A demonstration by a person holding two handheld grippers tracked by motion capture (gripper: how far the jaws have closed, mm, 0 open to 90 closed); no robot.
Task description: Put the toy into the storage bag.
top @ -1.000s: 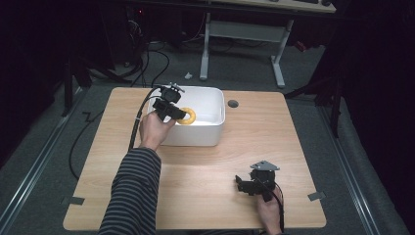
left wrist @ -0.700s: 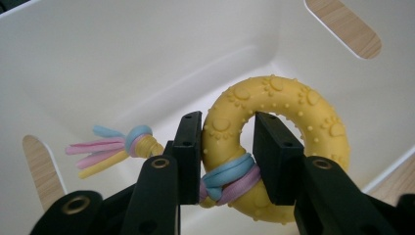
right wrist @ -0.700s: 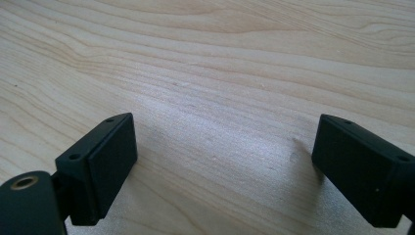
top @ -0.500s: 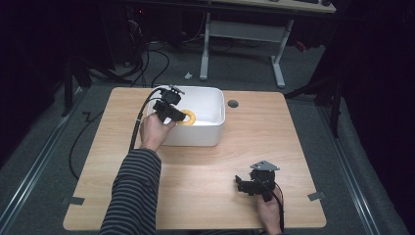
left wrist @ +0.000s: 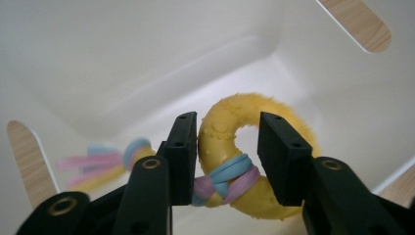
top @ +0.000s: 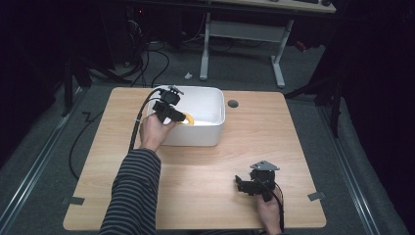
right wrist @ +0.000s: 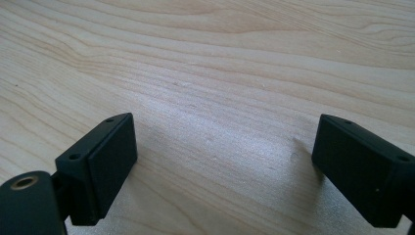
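A yellow knobbly ring toy (left wrist: 235,110) with a blue and purple rope knotted round it hangs inside the white bin (top: 215,105). My left gripper (left wrist: 227,147) reaches over the bin's left rim, and its jaws have just been opening. The ring's knotted part sits between them, with a slim gap on the right side. In the high view the left gripper (top: 183,117) points right, with the ring (top: 190,120) at its tips. The rope's loose pastel tail (left wrist: 105,161) trails left along the bin floor. My right gripper (top: 241,185) rests low on the table near the front edge, and the right gripper (right wrist: 222,166) stands open over bare wood.
The wooden table (top: 274,142) has a round cable hole (top: 233,103) just right of the bin. A black cable (top: 142,117) runs from the left gripper off the table's left side. Tape marks (top: 315,196) sit at the front corners.
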